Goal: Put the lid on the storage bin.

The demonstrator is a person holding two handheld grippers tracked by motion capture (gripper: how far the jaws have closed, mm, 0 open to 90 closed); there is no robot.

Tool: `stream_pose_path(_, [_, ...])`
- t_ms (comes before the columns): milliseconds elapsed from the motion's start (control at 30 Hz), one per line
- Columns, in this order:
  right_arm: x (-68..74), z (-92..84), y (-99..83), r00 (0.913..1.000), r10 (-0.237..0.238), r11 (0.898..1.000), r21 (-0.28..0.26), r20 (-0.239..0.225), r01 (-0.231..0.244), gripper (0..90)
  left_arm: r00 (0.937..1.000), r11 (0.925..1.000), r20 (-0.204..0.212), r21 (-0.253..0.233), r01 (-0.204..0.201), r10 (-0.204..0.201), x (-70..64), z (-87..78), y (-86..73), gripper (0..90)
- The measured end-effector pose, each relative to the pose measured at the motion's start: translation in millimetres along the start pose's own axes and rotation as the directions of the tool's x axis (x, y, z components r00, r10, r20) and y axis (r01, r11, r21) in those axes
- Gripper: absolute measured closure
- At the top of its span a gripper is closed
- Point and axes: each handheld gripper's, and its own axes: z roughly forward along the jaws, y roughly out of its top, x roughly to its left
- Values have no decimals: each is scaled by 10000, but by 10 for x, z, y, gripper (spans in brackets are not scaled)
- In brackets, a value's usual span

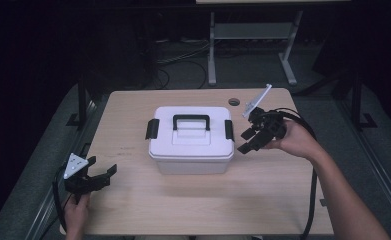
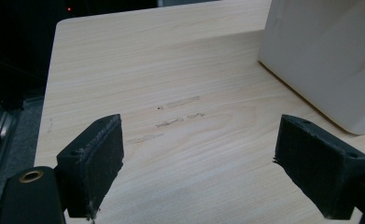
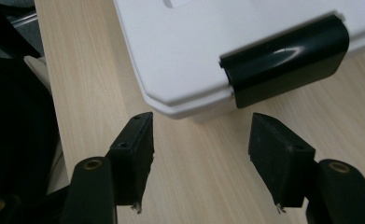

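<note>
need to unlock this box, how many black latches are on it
2: one latch on the left end of the box, one latch on the right end, nearest the right gripper.

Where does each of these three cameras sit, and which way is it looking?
High view: above the table, looking down; both forearms enter below.
Left gripper view: on the left gripper, facing bare tabletop; open jaws.
Right gripper view: on the right gripper, facing the box's black latch; open jaws.
All three show the white box.
</note>
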Motion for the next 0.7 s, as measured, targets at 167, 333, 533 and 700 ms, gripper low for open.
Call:
stream_pose_path(167, [-2,-7,-103,9999,154,9999,-52,49,-154,397,10000,10000,33,25,-17,17,-18,11,2,148])
stream_pose_path(333, [-10,7,-207,9995,308,9995,-27,84,-308,391,10000,10000,78,-19,8,-8,-18,11,4,148])
stream_pose_path(533, [-11,22,-315,9982,573,9983,-118,183,-571,380,10000,10000,55,-35,50,-50,-10,3,3,148])
stream_pose_path(700, [-22,32,-378,9971,740,9971,-199,159,-737,371,10000,10000,17,-39,44,-44,-3,-3,0,148])
